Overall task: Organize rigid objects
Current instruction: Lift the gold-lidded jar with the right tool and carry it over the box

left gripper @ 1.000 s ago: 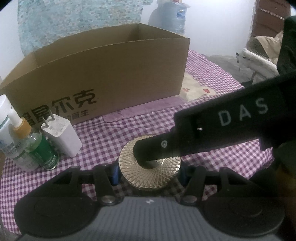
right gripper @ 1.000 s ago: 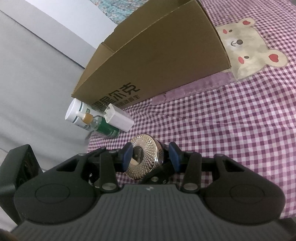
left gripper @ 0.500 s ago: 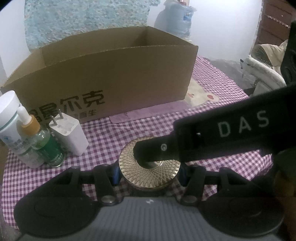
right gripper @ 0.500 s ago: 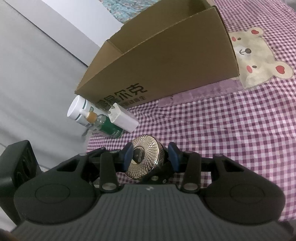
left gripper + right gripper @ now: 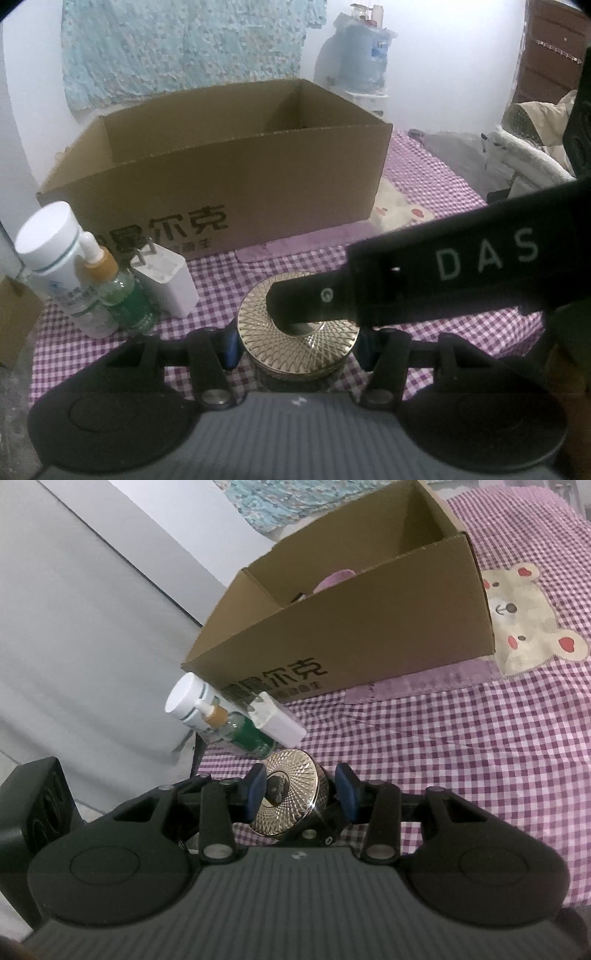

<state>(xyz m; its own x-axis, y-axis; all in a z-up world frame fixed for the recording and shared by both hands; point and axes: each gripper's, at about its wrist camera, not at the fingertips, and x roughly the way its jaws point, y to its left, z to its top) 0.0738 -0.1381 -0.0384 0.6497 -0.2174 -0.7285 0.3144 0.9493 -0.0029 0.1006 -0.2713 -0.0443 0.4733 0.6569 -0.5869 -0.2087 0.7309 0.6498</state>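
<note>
- We see a round jar with a shiny gold lid (image 5: 298, 334). The lid has a criss-cross pattern on it.
- Our left gripper (image 5: 297, 347) has its blue pads on both sides of the jar, so it is holding the jar.
- Our right gripper (image 5: 300, 789) has its blue pads close on each side of the gold lid (image 5: 291, 794). We think it grips the lid, with its jaws set quite narrow.
- From the left camera, the right gripper's black finger (image 5: 424, 280) reaches across the top of the lid. It has big white letters that read "DAS".
- A brown cardboard box (image 5: 229, 177) stands open behind the jar. It has dark Chinese writing on its front wall. We can read the signs "尔克"; the rest is partly hidden.
- From the right camera, something pink (image 5: 334, 581) lies inside the box (image 5: 369, 627).
- Just left of the jar stand three things close together: a white bottle with a white cap (image 5: 55, 254), a small green dropper bottle (image 5: 118, 291), and a white plug charger (image 5: 162, 280). The labels on the bottles are too small for us to read.
- All of it sits on a purple and white checked cloth (image 5: 480, 757). The cloth has a bear picture (image 5: 524, 616) with red hearts beside the box.
</note>
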